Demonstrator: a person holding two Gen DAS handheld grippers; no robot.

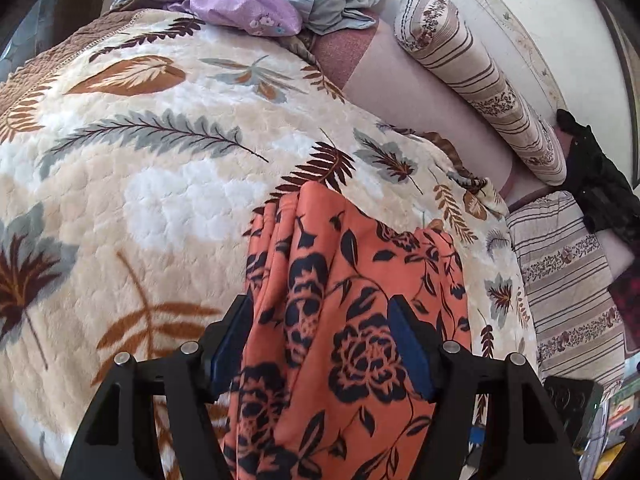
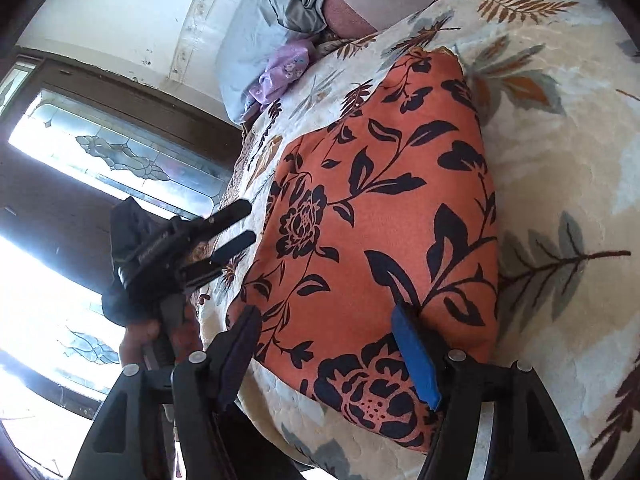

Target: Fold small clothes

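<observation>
Folding of one small garment stands part done, by the look of it, on a bed.

Bed: covered by a cream leaf-print blanket, which carries everything below.

Bolster: striped, lying along the far wall, well apart from the work.

Unfolded pile: grey and lilac cloth heaped at the head of the bed, seemingly awaiting its turn.

Garment: orange floral cloth, lying doubled and fairly flat on the blanket near the bed's edge, with bunched pleats showing at one end.

Right gripper: fingers parted over the near end of the cloth, pressing nothing.

Left gripper: fingers likewise apart, cloth beneath and between them but not pinched.

Next move, as judged: pinch one end with both grippers, carry it over to meet the other, keeping the edges matched.
</observation>
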